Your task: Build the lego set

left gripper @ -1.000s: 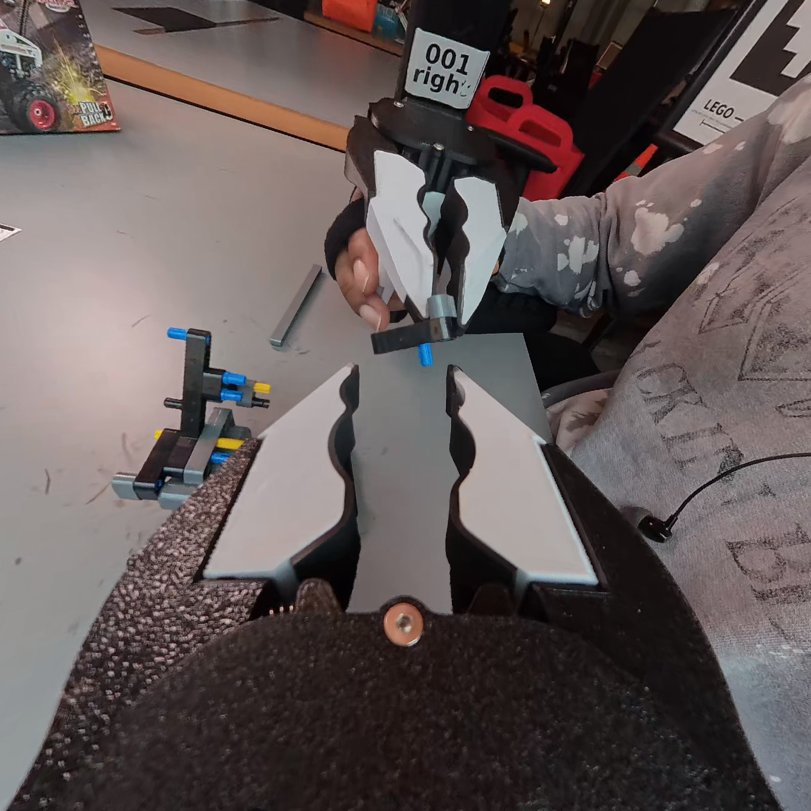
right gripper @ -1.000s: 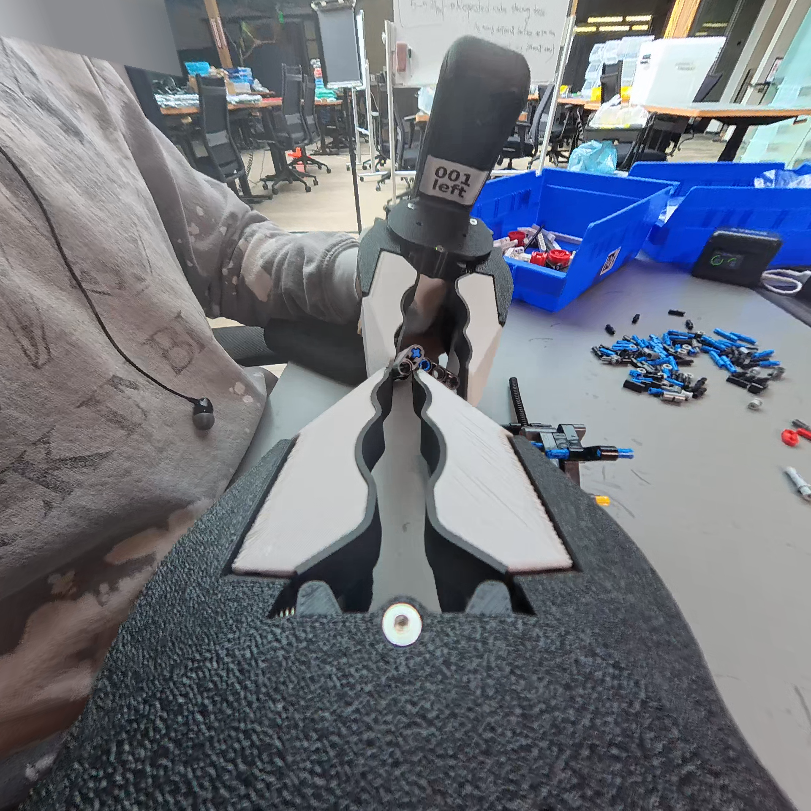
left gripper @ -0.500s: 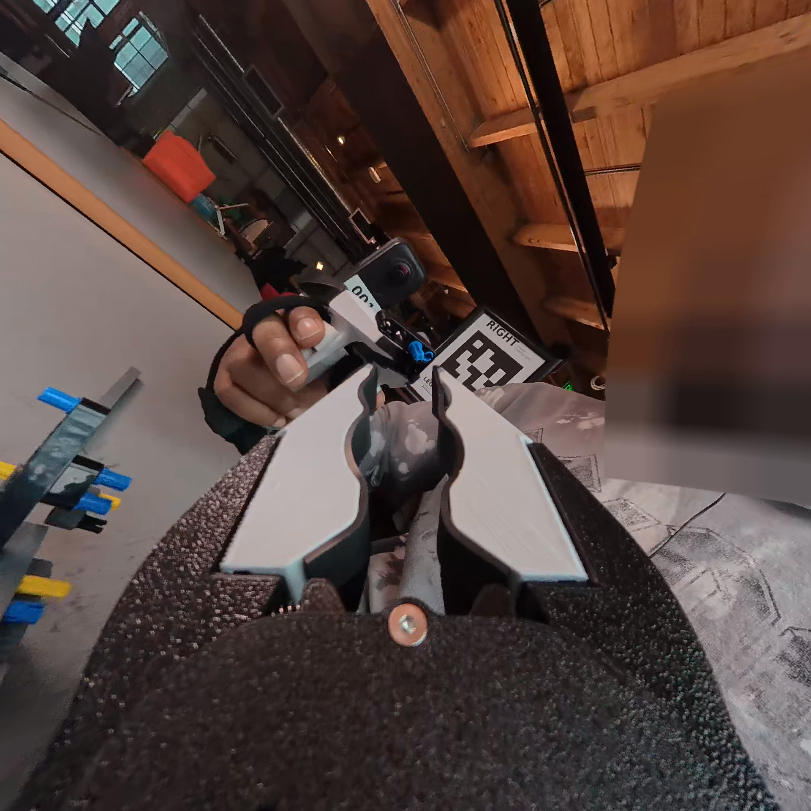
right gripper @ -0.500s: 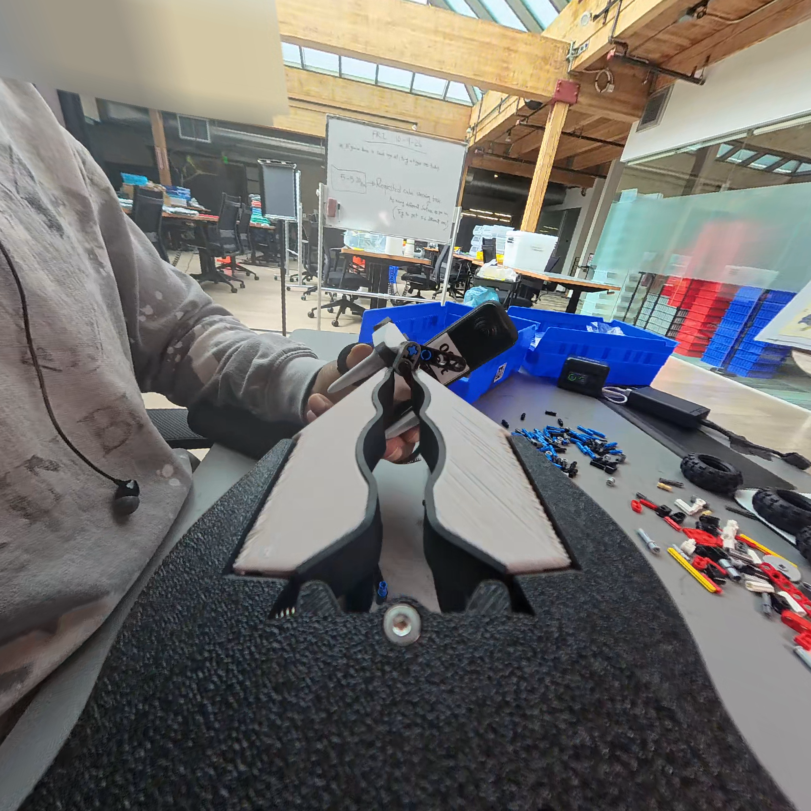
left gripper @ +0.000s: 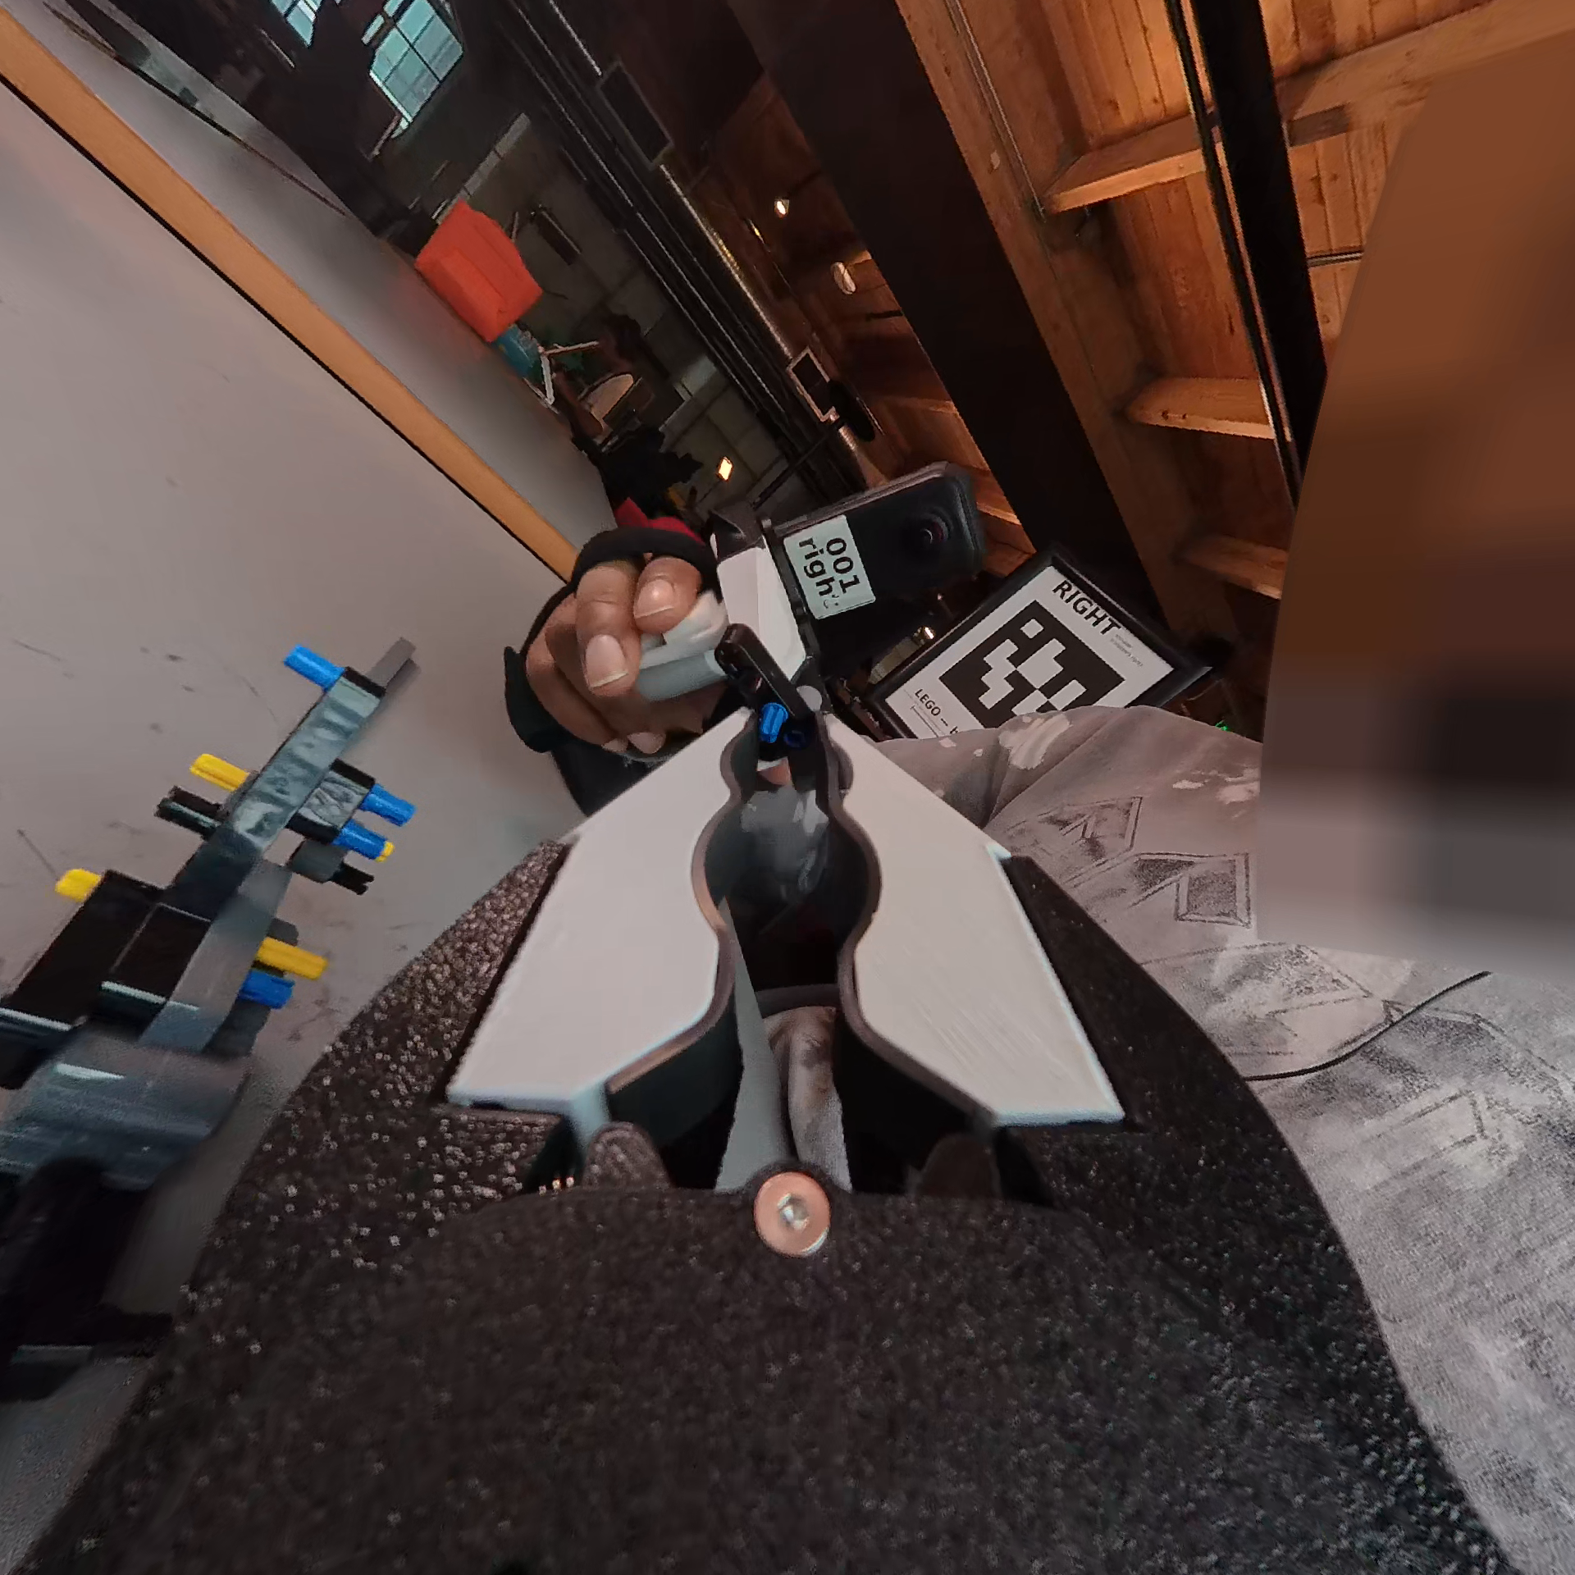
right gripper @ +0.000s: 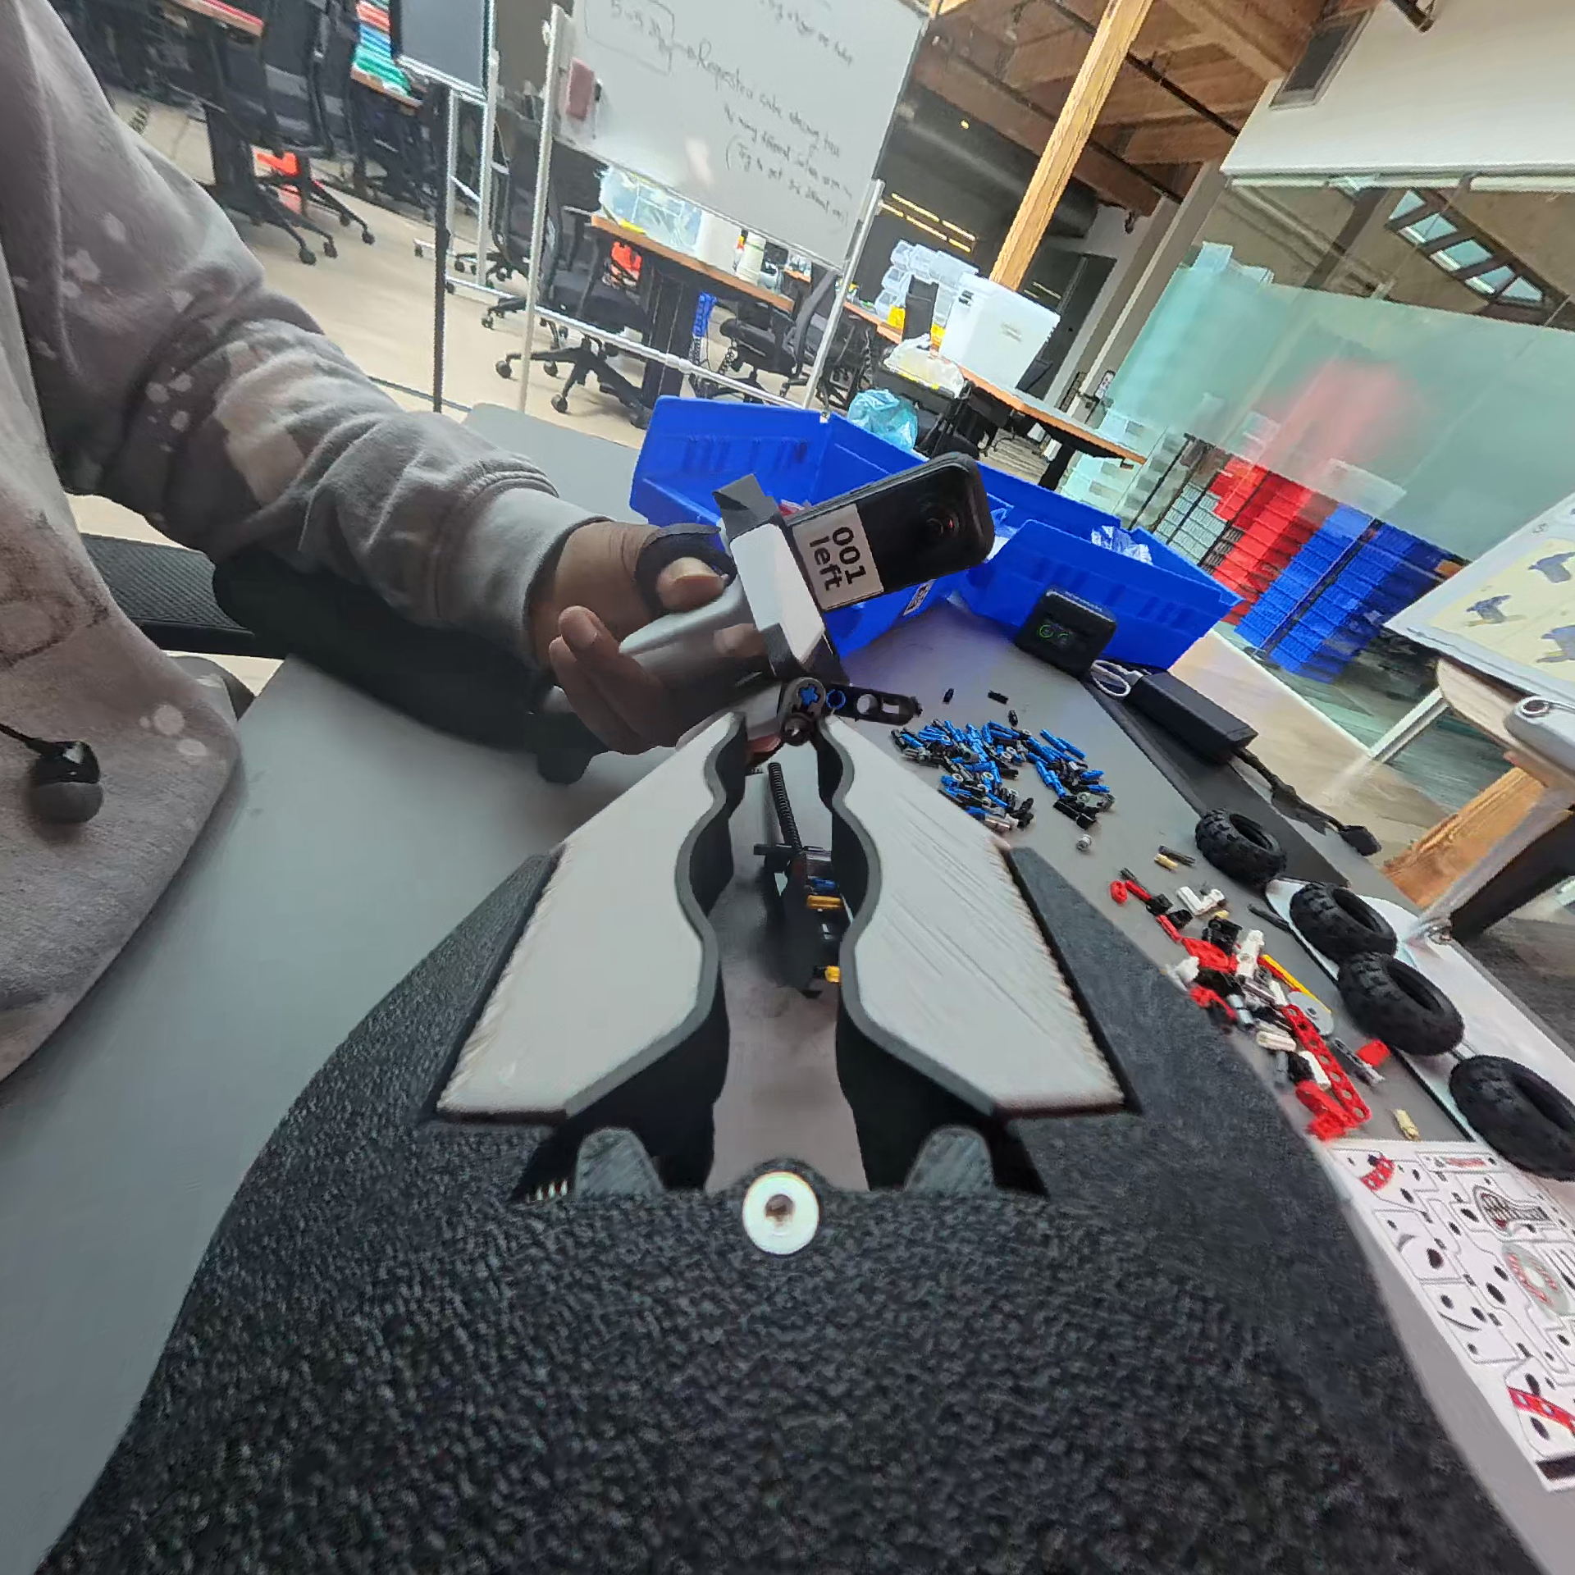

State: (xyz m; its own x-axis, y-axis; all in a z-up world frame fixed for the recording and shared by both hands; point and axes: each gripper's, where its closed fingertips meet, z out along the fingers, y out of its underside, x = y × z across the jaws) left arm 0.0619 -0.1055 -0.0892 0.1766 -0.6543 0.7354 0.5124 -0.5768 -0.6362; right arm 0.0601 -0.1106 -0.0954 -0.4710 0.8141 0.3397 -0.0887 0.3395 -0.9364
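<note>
While both tips meet mid-air, my L gripper [left gripper: 780, 740] & R gripper [right gripper: 788, 724] pinch one small lego piece [right gripper: 805, 706]; half-built frame [left gripper: 213, 903] far left.

Label on my right gripper [left gripper: 830, 566]: white sticker, printed.
Label on my left gripper [right gripper: 842, 556]: white sticker.
Marker sign [left gripper: 1035, 665]: printed.
Whiteboard [right gripper: 750, 111]: handwriting.
Sticker sheet [right gripper: 1483, 1253]: printed.
</note>
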